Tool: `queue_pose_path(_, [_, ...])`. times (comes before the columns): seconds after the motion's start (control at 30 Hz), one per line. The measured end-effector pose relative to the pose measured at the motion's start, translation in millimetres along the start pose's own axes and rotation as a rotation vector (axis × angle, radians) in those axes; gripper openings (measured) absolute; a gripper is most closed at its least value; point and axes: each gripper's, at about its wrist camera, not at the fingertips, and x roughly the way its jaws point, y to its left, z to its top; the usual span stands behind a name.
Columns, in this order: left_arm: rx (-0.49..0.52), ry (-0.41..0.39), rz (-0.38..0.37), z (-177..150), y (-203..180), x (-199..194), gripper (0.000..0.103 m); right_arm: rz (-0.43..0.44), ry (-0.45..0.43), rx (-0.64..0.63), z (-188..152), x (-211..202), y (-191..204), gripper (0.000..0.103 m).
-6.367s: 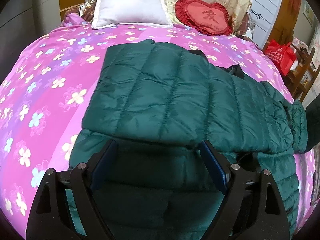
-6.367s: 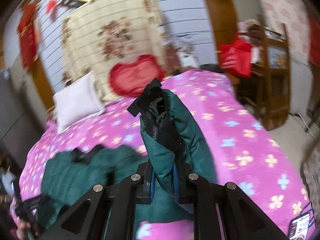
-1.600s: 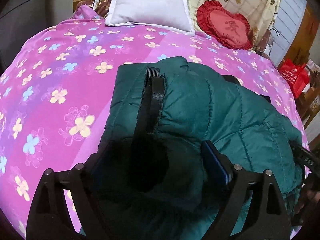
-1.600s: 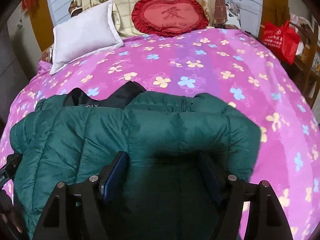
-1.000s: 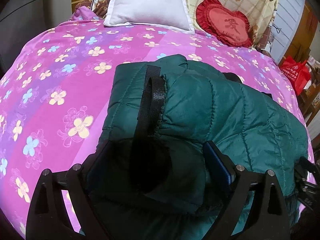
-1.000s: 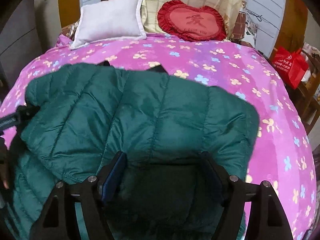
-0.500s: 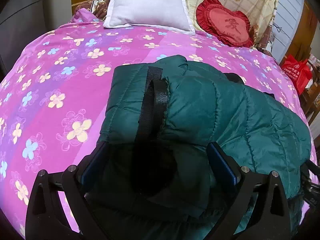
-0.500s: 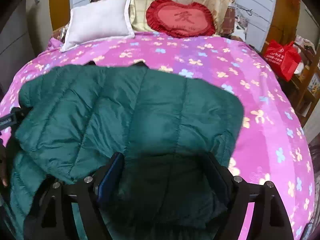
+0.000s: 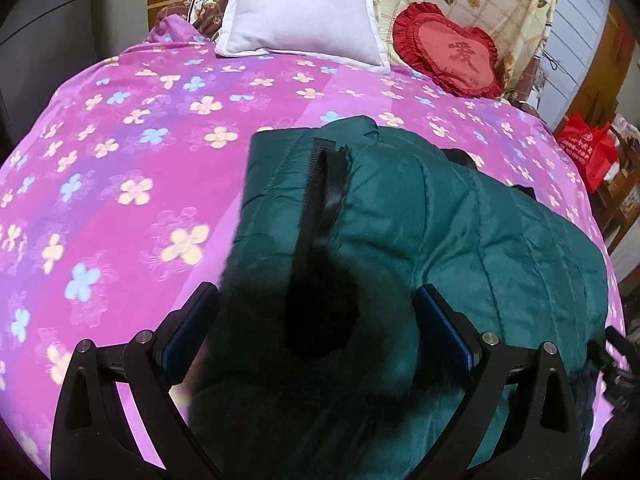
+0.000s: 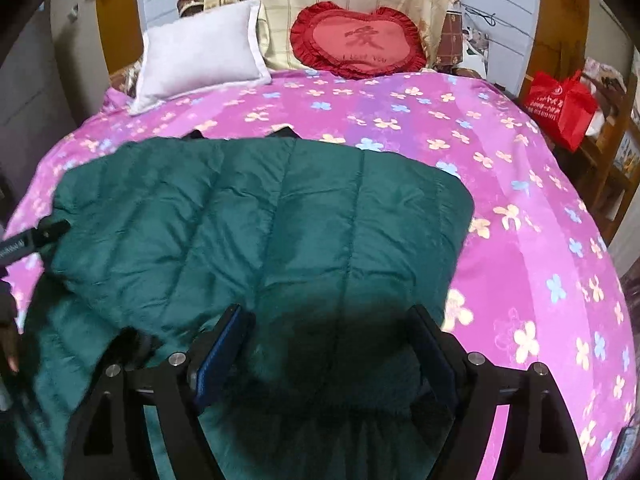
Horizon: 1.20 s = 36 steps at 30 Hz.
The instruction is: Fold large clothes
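Observation:
A dark green quilted puffer jacket (image 9: 460, 240) lies folded on the pink flowered bedspread (image 9: 120, 160). A black zipper band (image 9: 320, 200) runs along its folded left edge. My left gripper (image 9: 316, 320) is open, its jaws wide apart over the jacket's near left end. In the right wrist view the jacket (image 10: 280, 220) spreads flat in a wide folded panel. My right gripper (image 10: 332, 340) is open above the jacket's near edge, holding nothing. The left gripper's tip (image 10: 32, 240) shows at the far left.
A white pillow (image 9: 300, 12) and a red heart cushion (image 9: 452, 52) lie at the head of the bed (image 10: 520, 200). A red bag (image 10: 560, 104) and wooden furniture (image 10: 612, 160) stand to the right of the bed.
The jacket's right part has been folded over and let go; both grippers have drawn back slightly and stay open above it. The jacket has settled flatter.

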Motion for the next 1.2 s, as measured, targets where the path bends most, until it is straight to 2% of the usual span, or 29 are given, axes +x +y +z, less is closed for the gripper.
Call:
queue_pose_path(0.33, [0.069, -0.017, 0.024, -37, 26, -54, 0.098, 0.033, 0.03, 0.047, -43, -50, -11, 0.08])
queue_pose_path(0.6, [0.081, 0.001, 0.038, -84, 52, -89, 0.098, 0.03, 0.063, 0.047, -86, -69, -7, 0.08])
queue_pose_path(0.87, [0.083, 0.027, 0.057, -122, 71, -106, 0.098, 0.018, 0.084, 0.033, -116, -87, -6, 0.08])
queue_pose_path(1.2, [0.077, 0.047, 0.047, -149, 86, -125, 0.098, 0.017, 0.088, -0.013, -142, -107, 6, 0.08])
